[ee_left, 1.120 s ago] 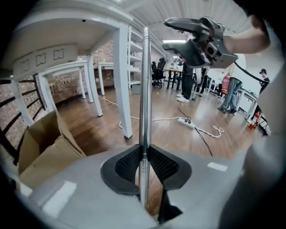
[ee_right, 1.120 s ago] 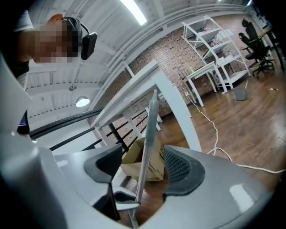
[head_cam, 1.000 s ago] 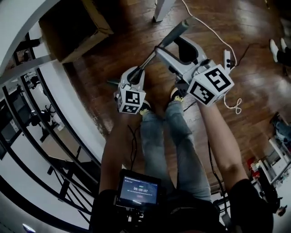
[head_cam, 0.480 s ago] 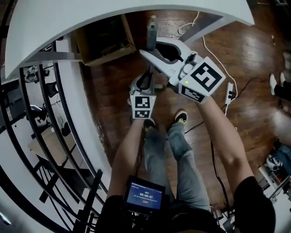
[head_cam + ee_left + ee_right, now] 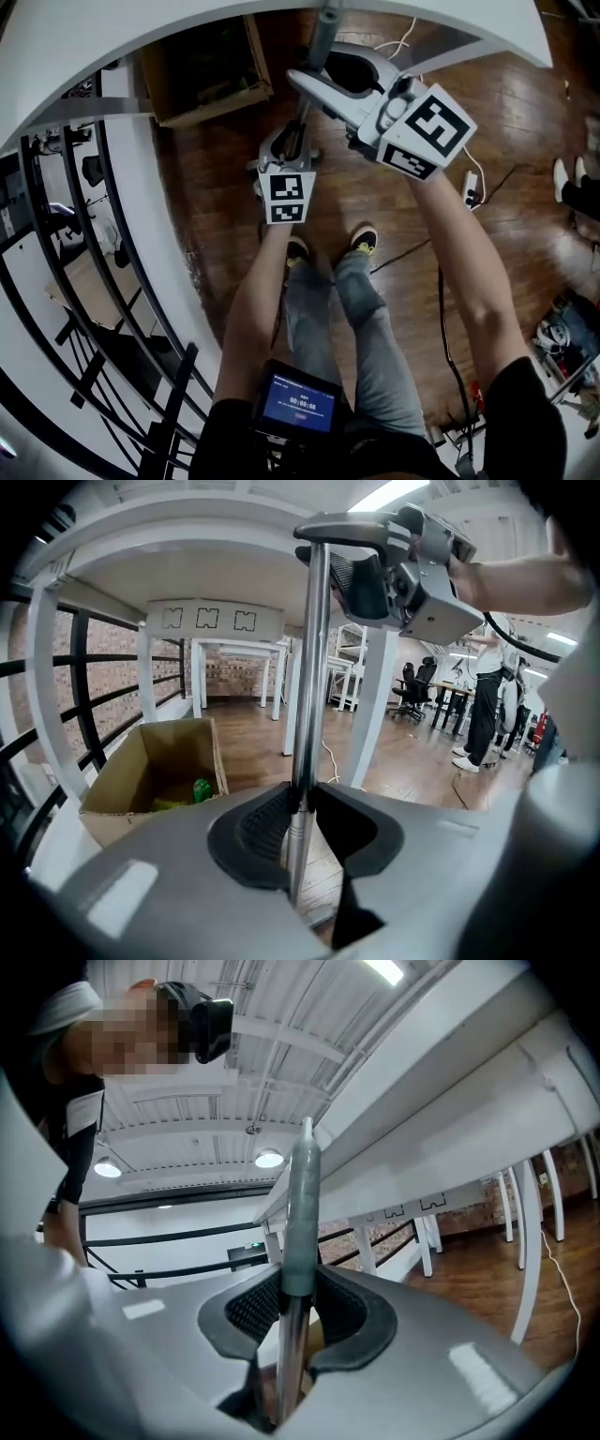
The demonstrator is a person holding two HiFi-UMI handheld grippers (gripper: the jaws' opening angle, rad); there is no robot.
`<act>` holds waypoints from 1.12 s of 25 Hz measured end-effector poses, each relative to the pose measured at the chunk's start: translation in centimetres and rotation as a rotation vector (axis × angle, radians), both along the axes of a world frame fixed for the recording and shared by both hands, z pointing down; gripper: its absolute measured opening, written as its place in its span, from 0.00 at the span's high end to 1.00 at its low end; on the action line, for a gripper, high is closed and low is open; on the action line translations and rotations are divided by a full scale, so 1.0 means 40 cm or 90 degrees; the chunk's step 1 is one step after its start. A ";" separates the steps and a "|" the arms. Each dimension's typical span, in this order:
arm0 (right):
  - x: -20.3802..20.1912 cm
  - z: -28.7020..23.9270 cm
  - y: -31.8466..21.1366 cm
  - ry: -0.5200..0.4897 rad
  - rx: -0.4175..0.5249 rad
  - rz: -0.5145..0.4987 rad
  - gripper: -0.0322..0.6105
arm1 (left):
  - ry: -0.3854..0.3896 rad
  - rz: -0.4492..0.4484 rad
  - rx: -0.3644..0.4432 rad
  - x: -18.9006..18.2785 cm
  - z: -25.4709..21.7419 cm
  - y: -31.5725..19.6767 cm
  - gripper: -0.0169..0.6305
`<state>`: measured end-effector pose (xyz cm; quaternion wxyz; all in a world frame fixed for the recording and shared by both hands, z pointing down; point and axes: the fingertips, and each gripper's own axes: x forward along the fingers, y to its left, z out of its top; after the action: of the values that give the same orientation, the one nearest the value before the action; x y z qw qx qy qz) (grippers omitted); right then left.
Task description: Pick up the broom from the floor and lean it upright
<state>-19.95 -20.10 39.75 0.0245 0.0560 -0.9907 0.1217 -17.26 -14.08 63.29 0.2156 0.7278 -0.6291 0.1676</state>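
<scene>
A dark wooden floor (image 5: pixel 216 187) runs under a white table (image 5: pixel 187 28), with a black railing (image 5: pixel 56 262) along the left of the head view and an open cardboard box (image 5: pixel 202 66) standing on the floor below the table edge. A white power strip (image 5: pixel 471 187) with its cable lies on the boards to the right. The person's two shoes (image 5: pixel 364 239) stand side by side below the grippers, and a small lit screen (image 5: pixel 300 401) sits at the chest.

The broom handle (image 5: pixel 311 667), a shiny metal pole, stands close to upright in front of the person, beside the table edge, with both grippers on it. The left gripper (image 5: pixel 298 803) is clamped on the bare metal lower down, its dark pads pressed against either side of the pole. The right gripper (image 5: pixel 298 1293) is clamped higher up, at the lower end of the grey grip sleeve (image 5: pixel 300 1213) that caps the handle. In the left gripper view the right gripper shows above, closed round the same pole. The broom's head shows in none of the views.
</scene>
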 end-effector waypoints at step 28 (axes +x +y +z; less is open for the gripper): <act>0.255 0.130 0.093 0.051 -0.113 0.073 0.54 | -0.008 0.035 -0.064 -0.018 -0.044 0.235 0.50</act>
<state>-9.76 -16.39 44.95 0.0618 0.1147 -0.9694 0.2078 -18.00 -4.69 61.54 0.2431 0.7321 -0.6009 0.2095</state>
